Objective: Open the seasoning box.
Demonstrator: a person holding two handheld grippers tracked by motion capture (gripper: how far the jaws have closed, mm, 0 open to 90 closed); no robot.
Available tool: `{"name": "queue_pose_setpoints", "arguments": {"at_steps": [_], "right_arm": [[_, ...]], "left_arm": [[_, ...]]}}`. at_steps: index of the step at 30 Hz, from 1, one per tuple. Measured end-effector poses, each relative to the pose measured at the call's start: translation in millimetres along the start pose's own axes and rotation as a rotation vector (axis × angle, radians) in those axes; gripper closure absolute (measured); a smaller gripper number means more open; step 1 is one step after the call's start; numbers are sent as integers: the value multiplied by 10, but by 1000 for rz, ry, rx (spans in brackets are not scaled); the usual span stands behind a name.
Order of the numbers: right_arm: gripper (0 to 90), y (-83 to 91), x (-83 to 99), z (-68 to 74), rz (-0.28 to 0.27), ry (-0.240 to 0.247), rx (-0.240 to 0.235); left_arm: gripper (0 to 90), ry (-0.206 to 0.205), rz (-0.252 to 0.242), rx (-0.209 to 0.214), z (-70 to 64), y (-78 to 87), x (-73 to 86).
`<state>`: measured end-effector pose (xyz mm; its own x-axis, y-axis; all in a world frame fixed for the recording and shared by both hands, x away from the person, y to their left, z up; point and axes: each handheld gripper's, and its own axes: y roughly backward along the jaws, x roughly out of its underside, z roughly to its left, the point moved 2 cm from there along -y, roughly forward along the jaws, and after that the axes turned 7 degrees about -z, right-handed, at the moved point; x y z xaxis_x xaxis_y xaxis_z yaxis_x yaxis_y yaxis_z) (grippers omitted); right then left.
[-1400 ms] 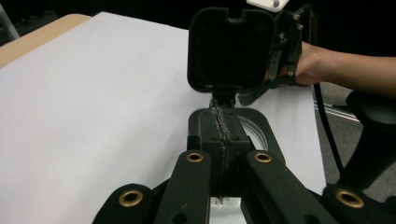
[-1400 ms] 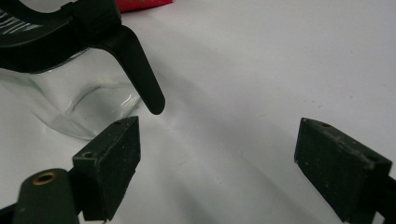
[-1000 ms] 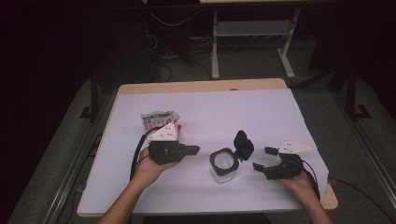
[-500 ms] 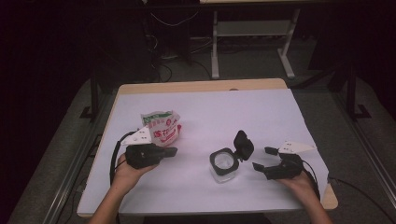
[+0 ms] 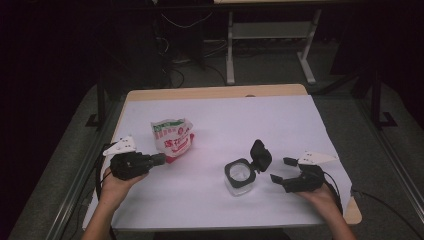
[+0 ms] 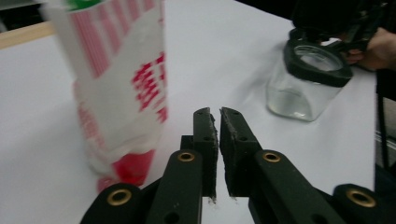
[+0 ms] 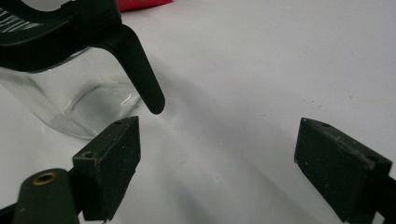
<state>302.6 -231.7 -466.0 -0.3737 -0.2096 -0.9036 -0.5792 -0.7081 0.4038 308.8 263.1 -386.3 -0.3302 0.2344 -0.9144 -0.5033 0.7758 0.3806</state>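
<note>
The left gripper (image 5: 159,160) has its jaws together, empty, tips just beside the bag (image 5: 172,137), which stands upright on the table (image 5: 215,115). The open jar (image 5: 239,175) sits right of centre. The right gripper (image 5: 281,170) rests near it, jaws wide apart.

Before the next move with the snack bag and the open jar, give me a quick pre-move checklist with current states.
1. Jar upright on table: ok.
2. Jar lid flipped open: ok.
3. Snack bag standing, free of both tools: ok.
4. Left tool open for a grasp: not ok, jaws nearly shut.
5. Right tool open and empty beside the jar: ok.
6. Bag top open: cannot tell.
</note>
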Motion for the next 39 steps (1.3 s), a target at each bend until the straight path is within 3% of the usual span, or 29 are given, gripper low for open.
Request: {"name": "queue_pose_setpoints", "arguments": {"at_steps": [6,10,17,25,32,34,39], "right_arm": [[140,-3,0,-9,-2,-6,-2],[140,-5,1,-10,1,0,-1],[140,-6,0,-10,7,-10,1],[140,-6,0,-9,8,-10,4],[140,-9,0,-7,6,-5,6],[140,-8,0,-6,4,-3,6],[140,-6,0,-8,4,-5,6]], "left_arm": [[722,16,0,-42,128,61,42],[582,7,15,-77,212,77,60],[345,-1,11,-80,316,-17,25],[320,-21,28,-43,370,-175,22],[298,-81,64,-36,412,-296,-147],[289,-71,40,-26,429,-346,-156],[290,-67,40,-20,462,-455,-104]]}}
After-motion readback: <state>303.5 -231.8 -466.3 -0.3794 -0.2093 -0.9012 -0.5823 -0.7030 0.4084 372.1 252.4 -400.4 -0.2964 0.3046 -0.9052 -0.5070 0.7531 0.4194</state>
